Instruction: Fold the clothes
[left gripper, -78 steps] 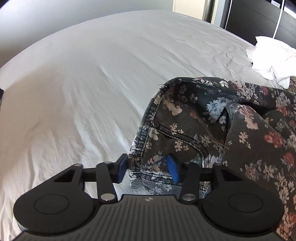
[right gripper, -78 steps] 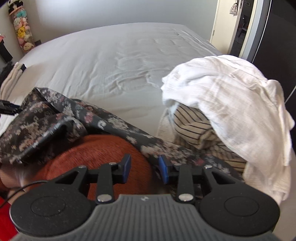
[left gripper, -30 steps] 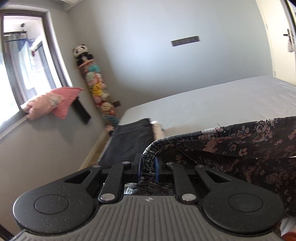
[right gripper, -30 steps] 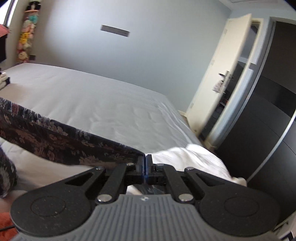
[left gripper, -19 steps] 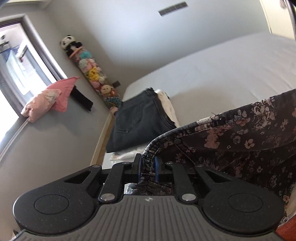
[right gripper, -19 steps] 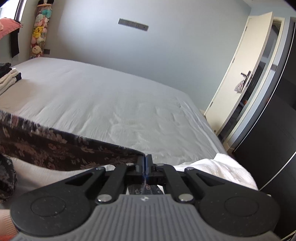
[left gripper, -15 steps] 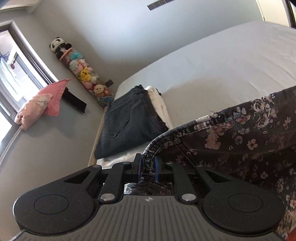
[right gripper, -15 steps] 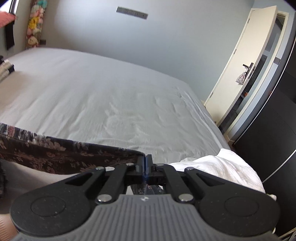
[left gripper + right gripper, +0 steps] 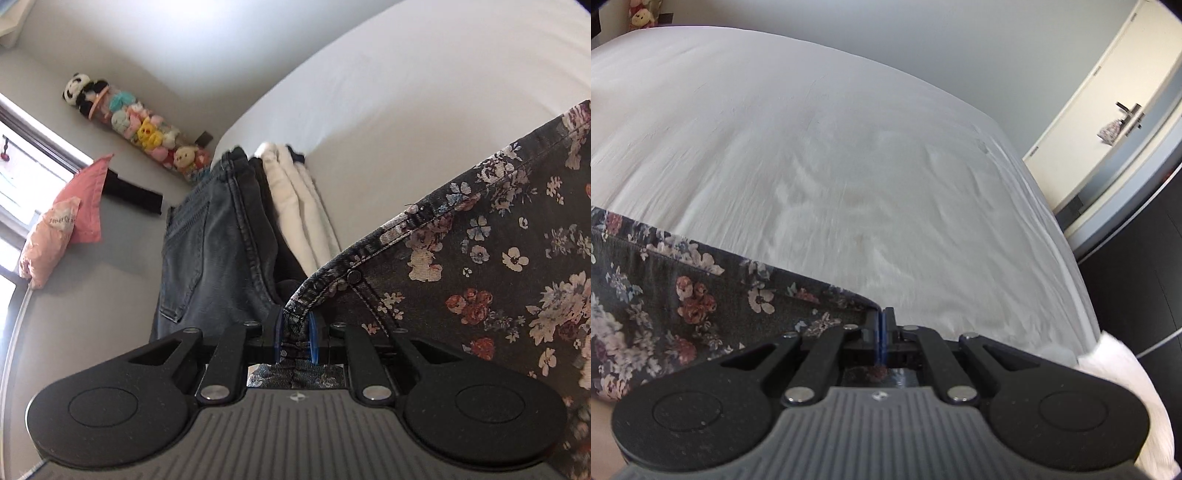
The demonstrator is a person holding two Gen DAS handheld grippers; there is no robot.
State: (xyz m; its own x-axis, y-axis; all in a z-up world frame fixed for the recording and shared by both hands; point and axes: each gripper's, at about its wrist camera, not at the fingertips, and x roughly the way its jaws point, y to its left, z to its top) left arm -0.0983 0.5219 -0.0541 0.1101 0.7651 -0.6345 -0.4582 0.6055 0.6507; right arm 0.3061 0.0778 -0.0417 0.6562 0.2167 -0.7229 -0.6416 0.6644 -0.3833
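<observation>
Floral trousers [image 9: 498,258] stretched by the waistband between both grippers, now carried lower over the bed [image 9: 831,147]. Left gripper [image 9: 294,334] clenched on one end, right gripper [image 9: 880,332] pinching the other. Spreading flat likely next; folded jeans [image 9: 207,240] sit beyond.

2 wrist views, angled down, sharing bed [image 9: 424,110]
</observation>
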